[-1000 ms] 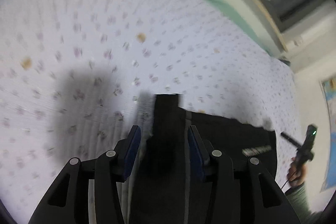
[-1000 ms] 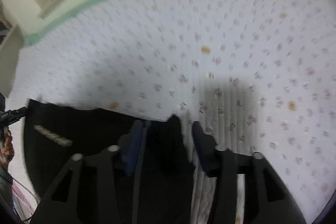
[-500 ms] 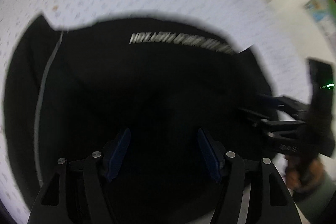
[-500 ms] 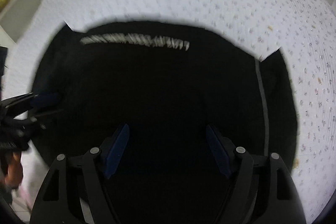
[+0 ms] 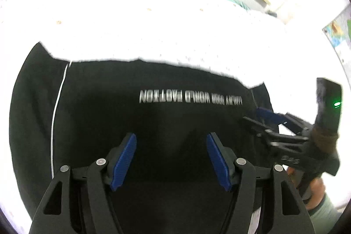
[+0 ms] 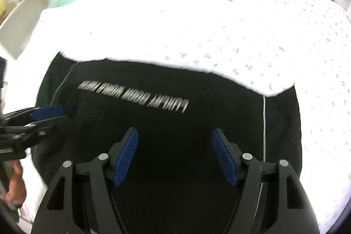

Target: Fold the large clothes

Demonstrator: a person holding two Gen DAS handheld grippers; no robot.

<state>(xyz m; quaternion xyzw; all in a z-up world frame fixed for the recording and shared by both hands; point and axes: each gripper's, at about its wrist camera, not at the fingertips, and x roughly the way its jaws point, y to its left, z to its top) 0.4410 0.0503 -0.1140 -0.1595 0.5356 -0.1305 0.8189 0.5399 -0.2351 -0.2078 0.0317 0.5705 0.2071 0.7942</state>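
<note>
Garment (image 5: 153, 124): black, with a line of silver lettering and thin pale side seams; lies spread flat on the bed, far hem folded toward the camera, both sides showing in either view.
Left gripper (image 5: 171, 157): jaws wide apart, nothing between them, above the cloth's middle.
Right gripper (image 6: 174, 157): jaws likewise apart and empty, over the same dark panel.
Sheet (image 6: 219, 21): white, small-flowered, loose beneath the garment.
Risk: a pinch taken mid-panel would likely bunch the cloth; biting too deep could drag the sheet along.
Risk: uneven grips may skew the fold.
</note>
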